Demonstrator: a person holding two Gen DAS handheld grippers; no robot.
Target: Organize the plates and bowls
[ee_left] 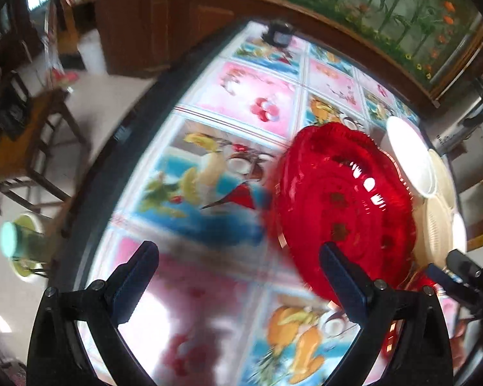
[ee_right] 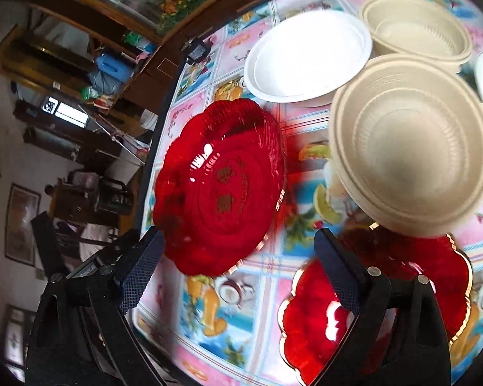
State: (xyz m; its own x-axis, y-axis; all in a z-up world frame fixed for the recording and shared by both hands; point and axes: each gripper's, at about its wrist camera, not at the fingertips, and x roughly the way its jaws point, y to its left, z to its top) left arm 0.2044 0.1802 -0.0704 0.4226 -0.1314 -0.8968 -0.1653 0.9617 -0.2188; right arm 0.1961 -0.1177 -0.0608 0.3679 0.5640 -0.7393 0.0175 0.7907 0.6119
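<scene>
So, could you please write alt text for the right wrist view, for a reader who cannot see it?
The open right claw hovers over a fruit-patterned tablecloth, empty, between two red scalloped plates. Beyond them sit a white plate and two cream ribbed bowls.

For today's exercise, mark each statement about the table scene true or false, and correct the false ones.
1. Both tools stand open with nothing gripped. True: the left tool and the right tool hold nothing.
2. The white plate lies on top of a red plate. False: it rests on the tablecloth, beyond the red plates.
3. Two red plates are on the table. True: the far red plate and the near red plate.
4. The near cream bowls are stacked upside down. False: they sit open side up.
5. The tablecloth is plain white. False: it shows colourful fruit pictures.
</scene>
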